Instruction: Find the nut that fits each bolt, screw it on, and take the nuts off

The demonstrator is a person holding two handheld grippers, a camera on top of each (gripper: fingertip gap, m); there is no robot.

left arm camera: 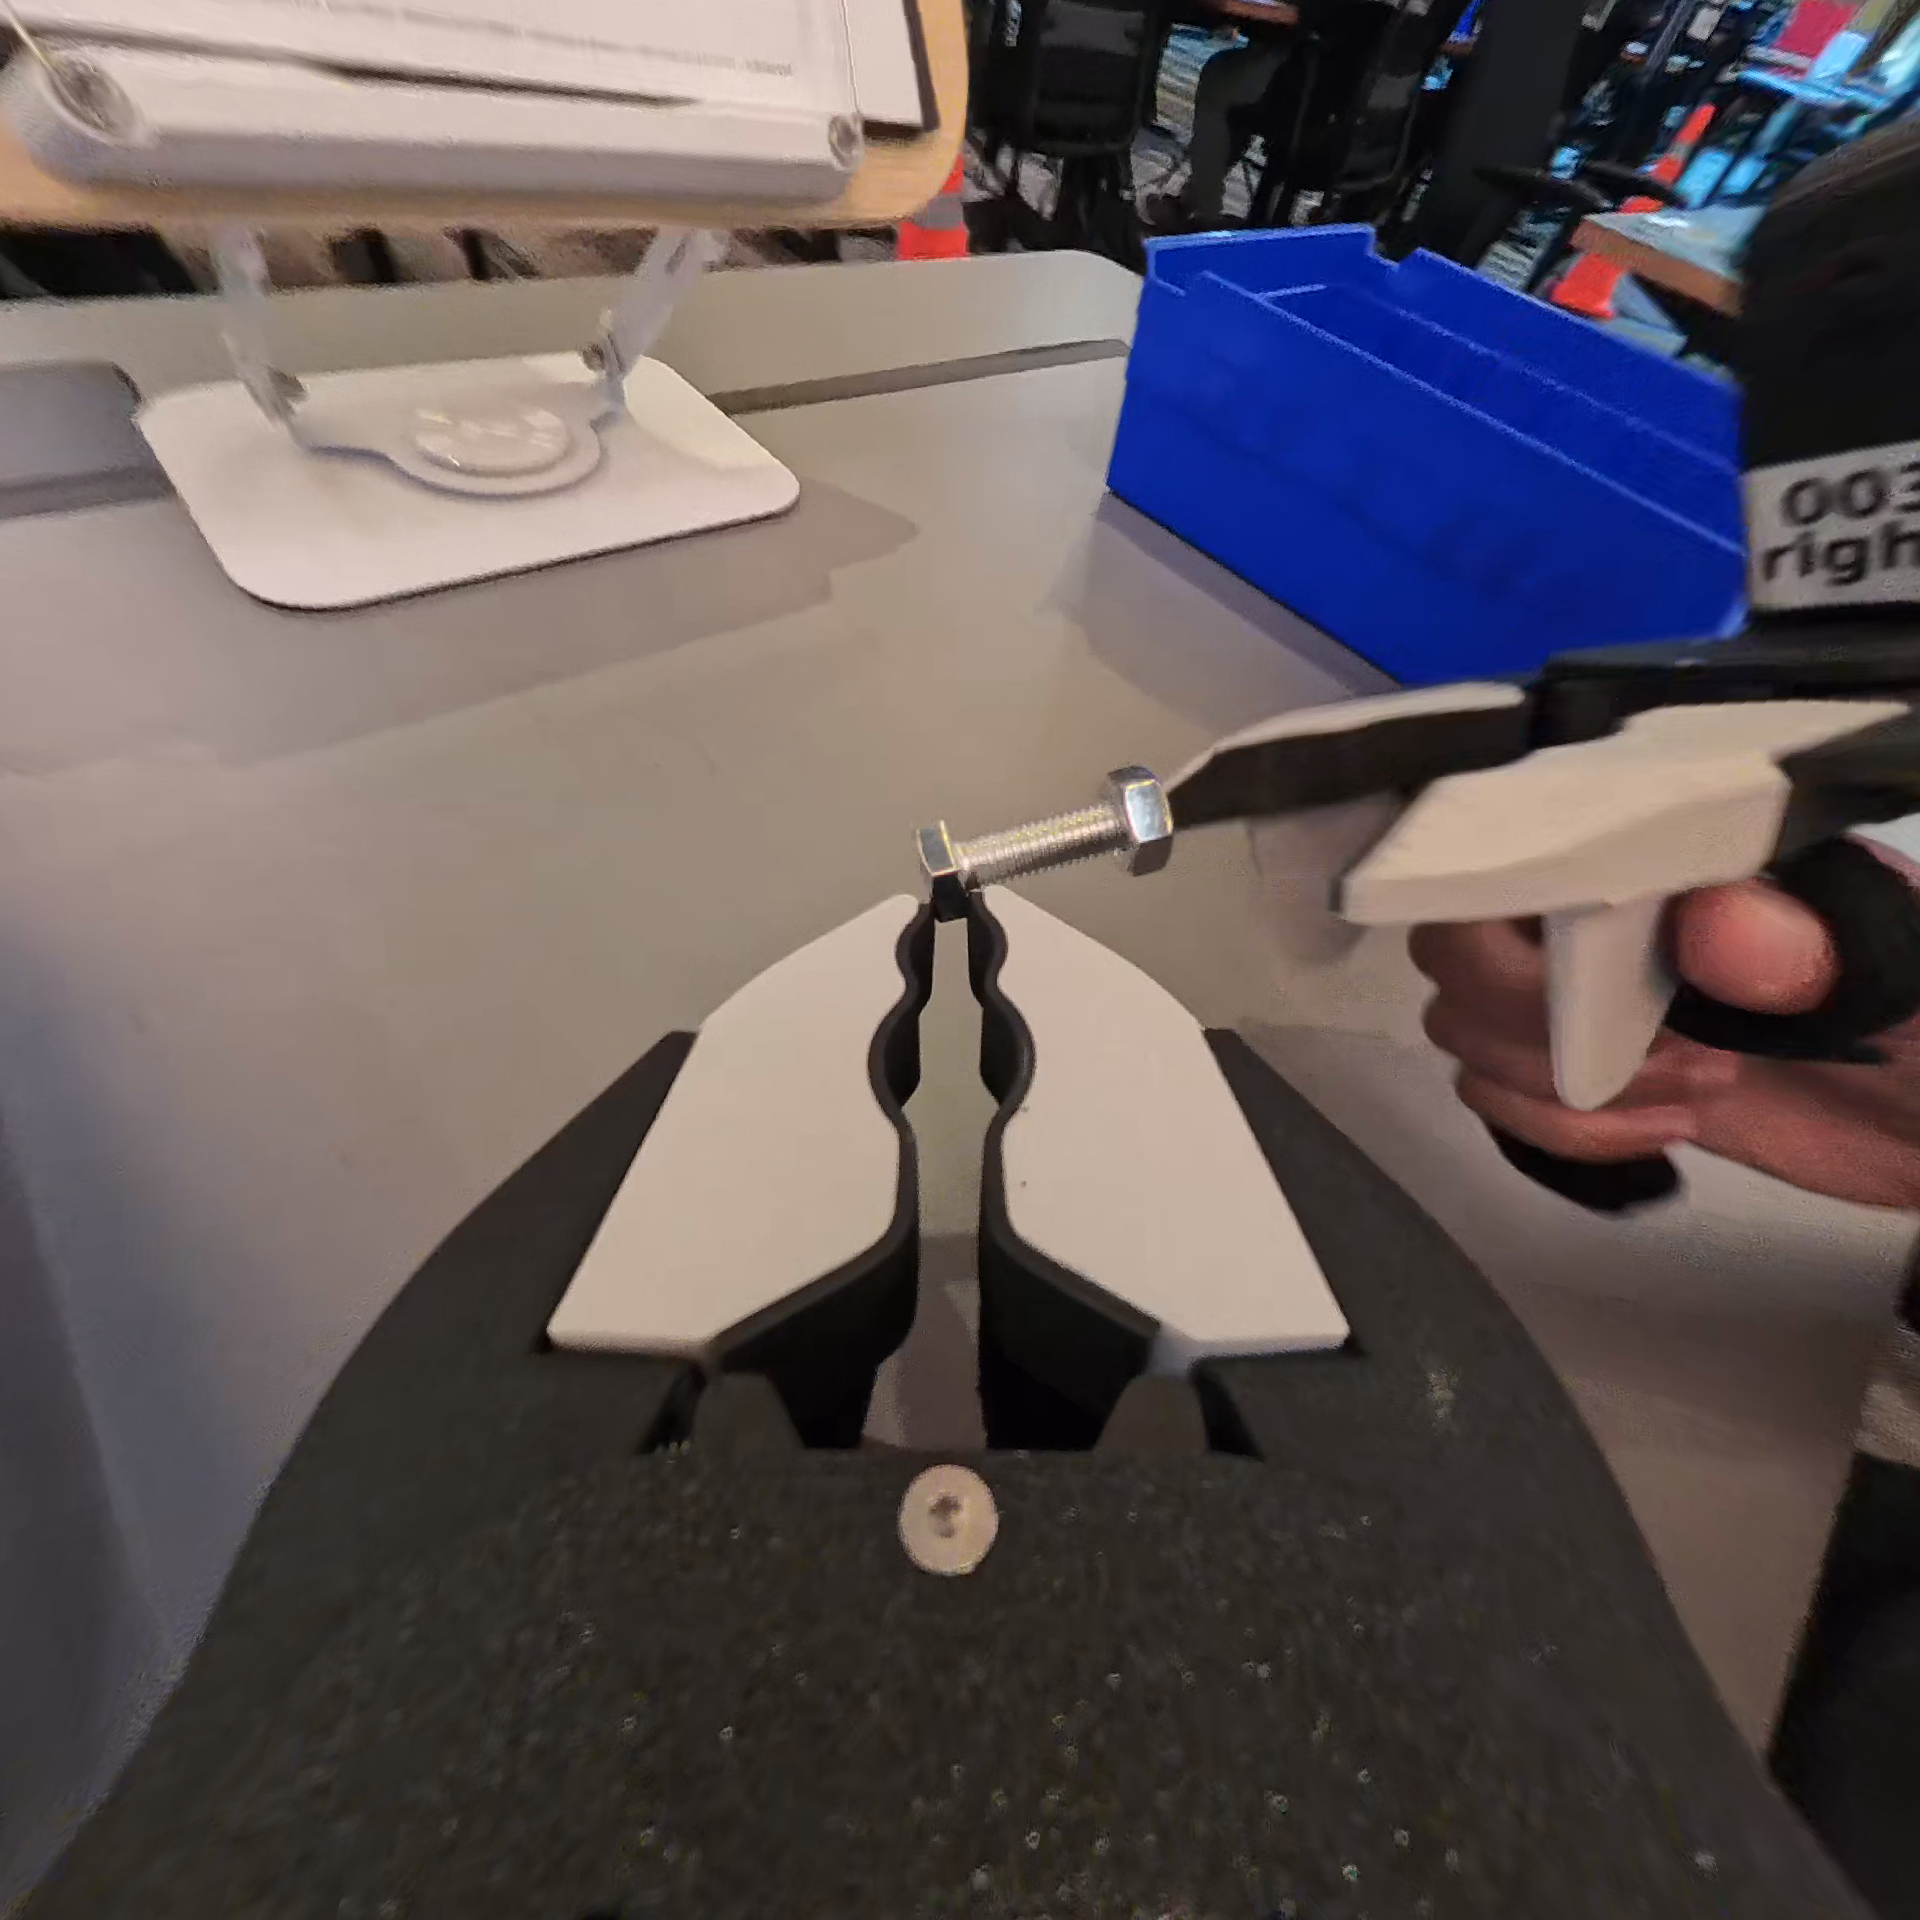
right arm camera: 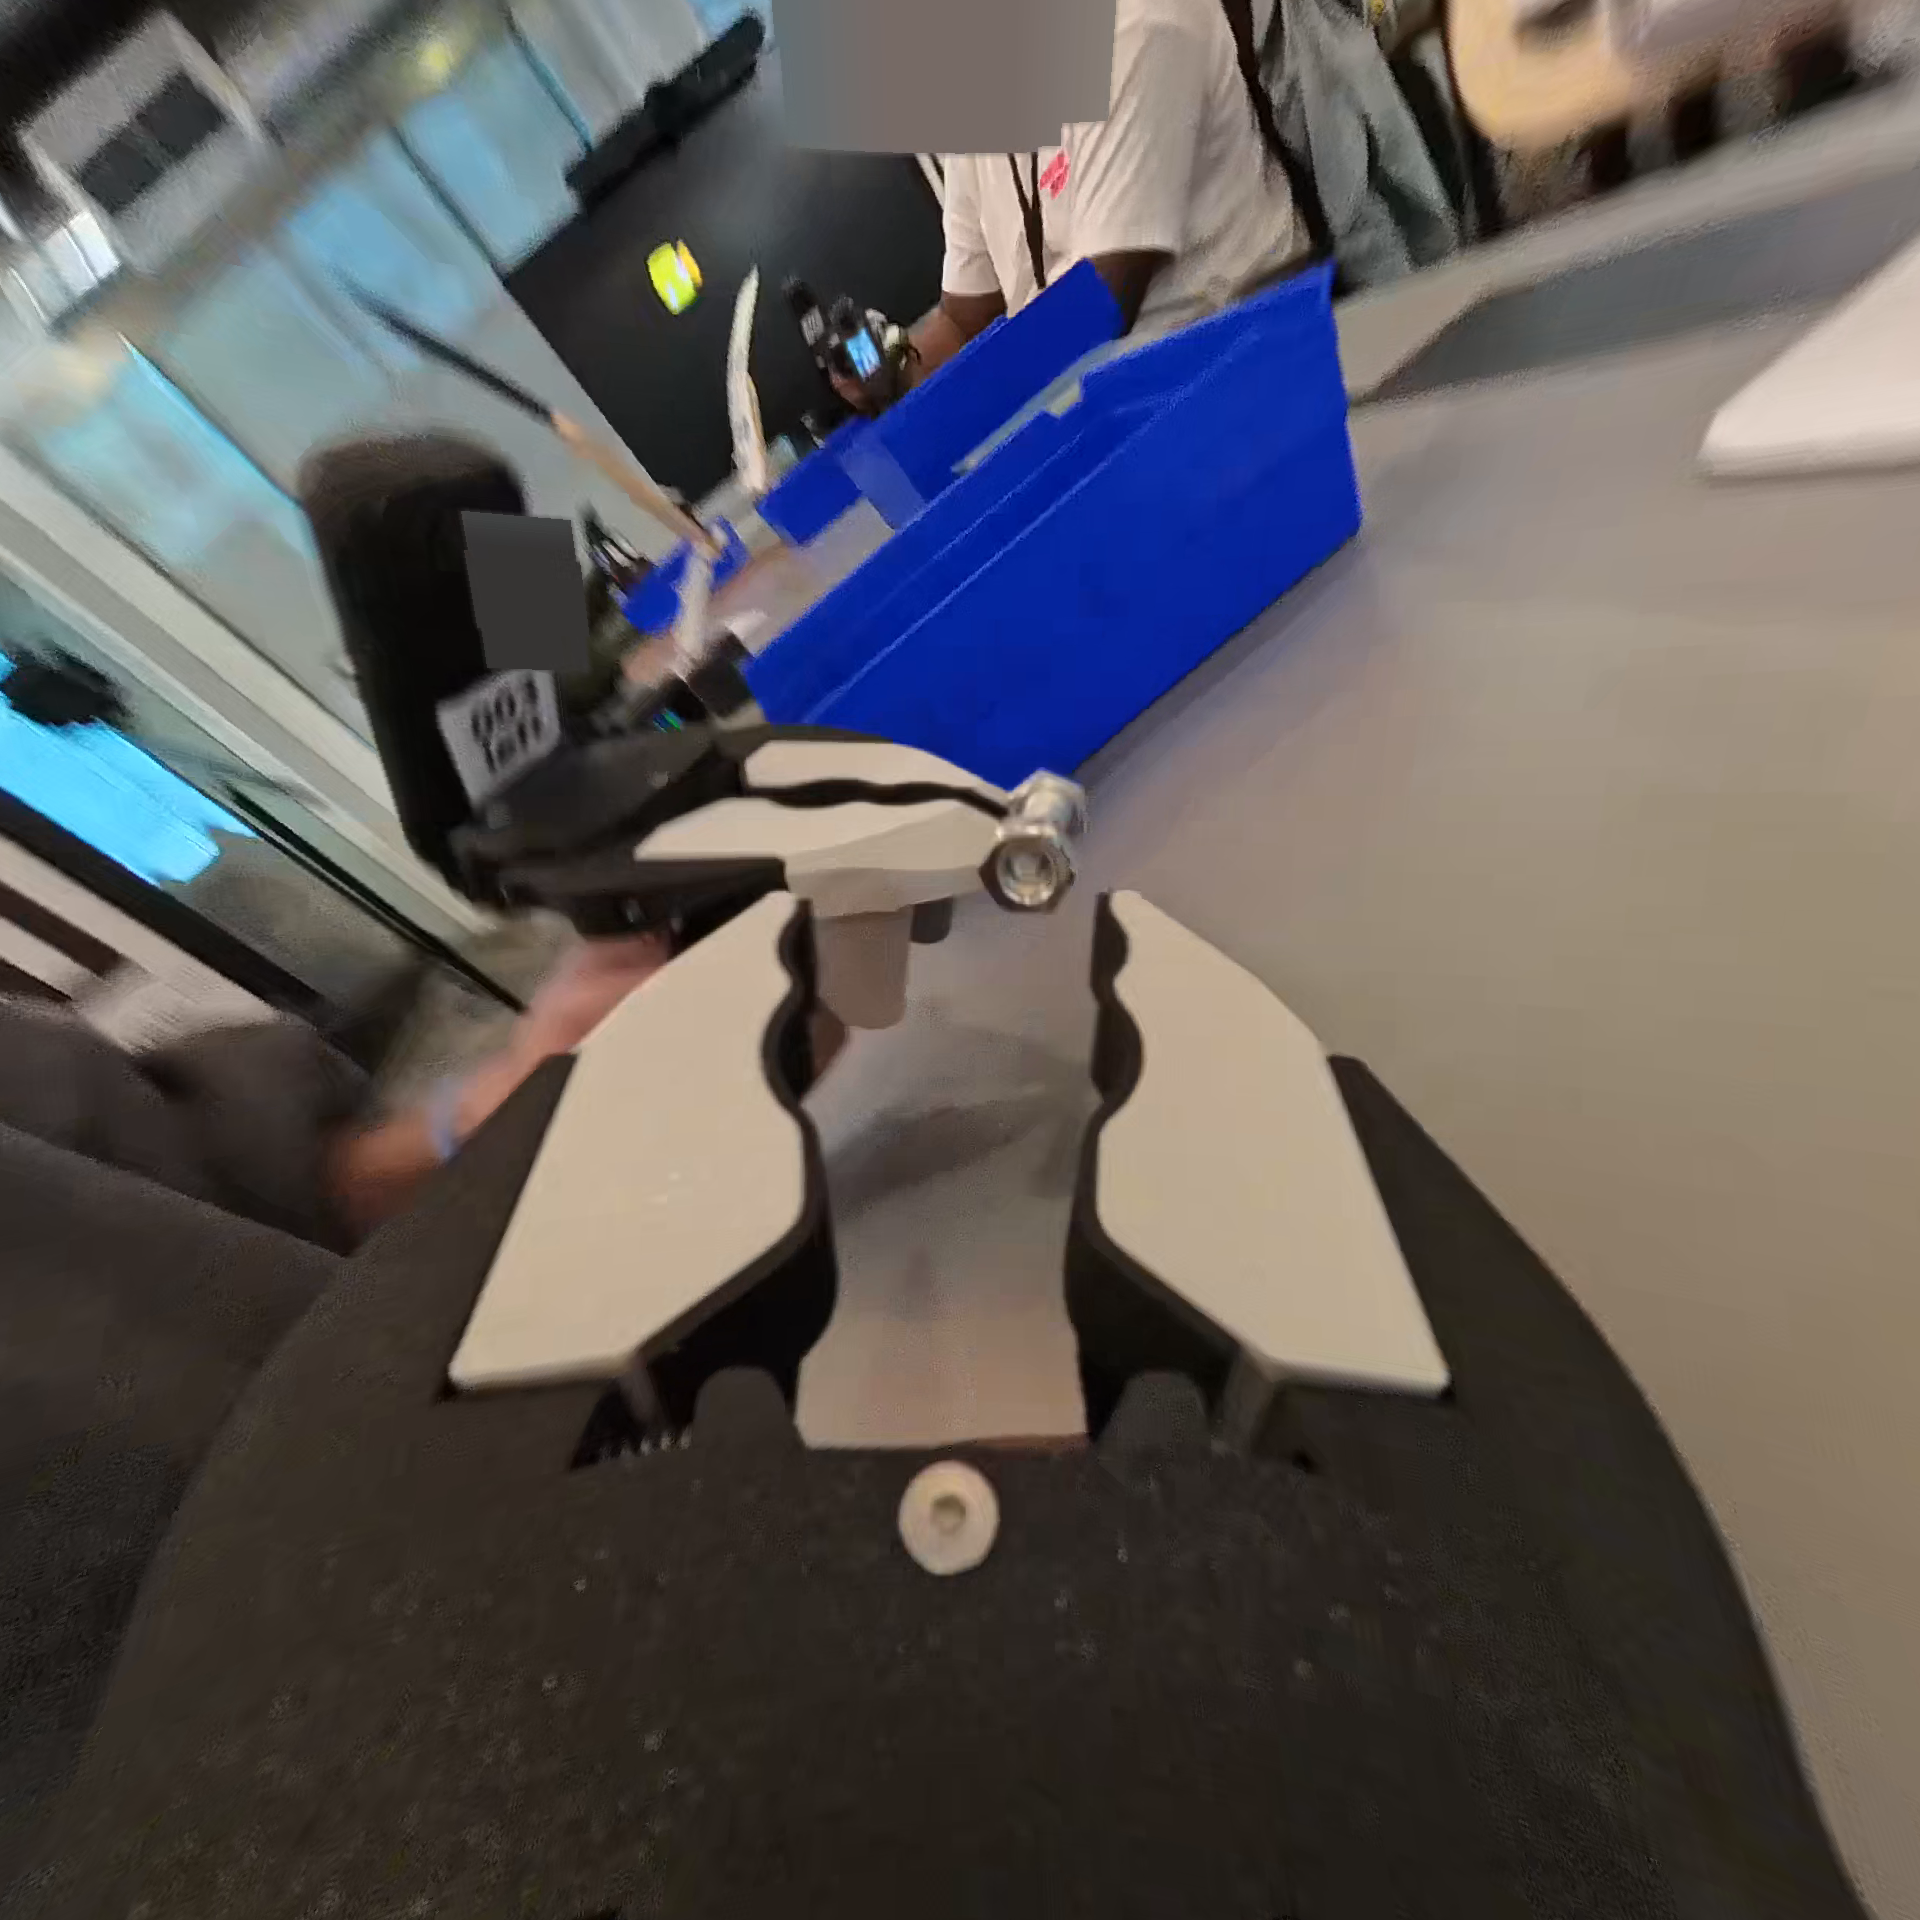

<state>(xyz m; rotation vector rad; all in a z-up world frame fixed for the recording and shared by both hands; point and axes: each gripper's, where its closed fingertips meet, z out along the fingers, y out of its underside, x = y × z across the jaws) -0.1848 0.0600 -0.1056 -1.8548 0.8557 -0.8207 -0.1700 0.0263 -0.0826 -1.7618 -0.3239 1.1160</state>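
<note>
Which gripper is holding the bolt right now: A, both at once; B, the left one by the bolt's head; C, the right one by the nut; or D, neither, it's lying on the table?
B: the left gripper is shut on the bolt at its head end, while the right gripper is open, its fingers apart just short of the nut.

The bolt and its nut are shiny silver. Both grippers have pale grey fingers with black inner edges on speckled black bodies. The bin is bright blue, the table plain grey.
</note>
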